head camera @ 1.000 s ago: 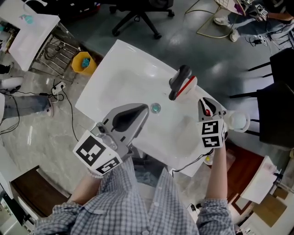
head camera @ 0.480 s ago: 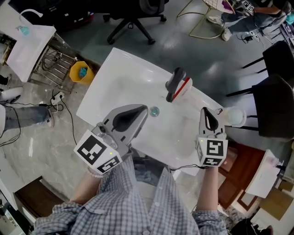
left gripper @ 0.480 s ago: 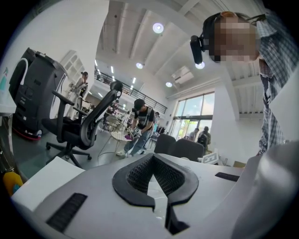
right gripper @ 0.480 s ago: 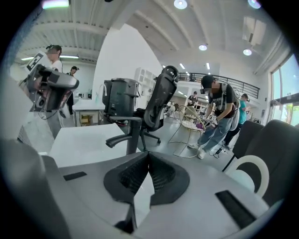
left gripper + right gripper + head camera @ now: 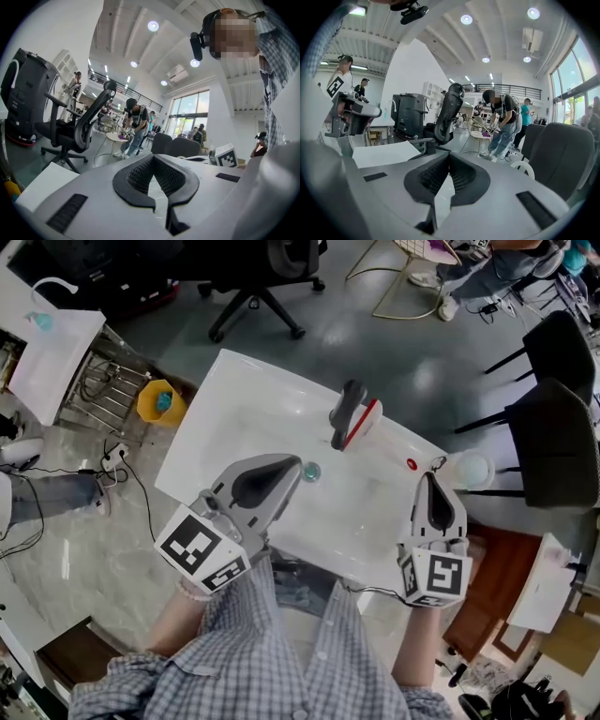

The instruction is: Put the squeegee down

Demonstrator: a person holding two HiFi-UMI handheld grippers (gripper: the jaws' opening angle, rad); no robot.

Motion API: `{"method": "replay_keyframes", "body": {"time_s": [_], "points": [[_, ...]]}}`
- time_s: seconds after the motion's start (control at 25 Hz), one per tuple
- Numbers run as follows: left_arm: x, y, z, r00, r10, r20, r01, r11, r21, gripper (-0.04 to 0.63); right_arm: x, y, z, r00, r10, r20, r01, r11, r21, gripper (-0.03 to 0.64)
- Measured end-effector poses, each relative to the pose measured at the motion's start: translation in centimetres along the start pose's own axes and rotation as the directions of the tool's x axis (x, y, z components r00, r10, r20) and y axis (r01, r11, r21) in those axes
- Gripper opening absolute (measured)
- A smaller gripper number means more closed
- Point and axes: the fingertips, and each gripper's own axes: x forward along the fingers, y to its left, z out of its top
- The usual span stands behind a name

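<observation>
Checked shirt (image 5: 267,657), grey left tongs (image 5: 292,466)

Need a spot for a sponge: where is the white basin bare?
Bare: the basin left of the squeegee, and its bowl between the drain and the red object. Crowded: around the squeegee, and the near edge beneath the left gripper and right gripper.

No words, brands or numbers can be read anywhere; the only signs are black-and-white square markers on the cubes of the left gripper (image 5: 289,468) and the right gripper (image 5: 432,482).
</observation>
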Motion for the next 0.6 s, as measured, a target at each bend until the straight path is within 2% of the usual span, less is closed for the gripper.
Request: {"method": "replay_keyframes", "body": {"time_s": [0.4,0.6], "points": [[-0.1,-0.8,0.2,1.000,-0.024,-0.005,0.024,1.000,0.021,0.005,-2.7,-0.9,1.8,0.993,-0.097,0.070,0.094,0.994,0.049,0.009],[-0.3,-1.0,0.4,1.000,-0.024,-0.006,0.024,0.999,0.027,0.005,-3.7,-0.7,2.4,0.986,-0.124,0.111,0.122,0.992,0.023,0.009]]}}
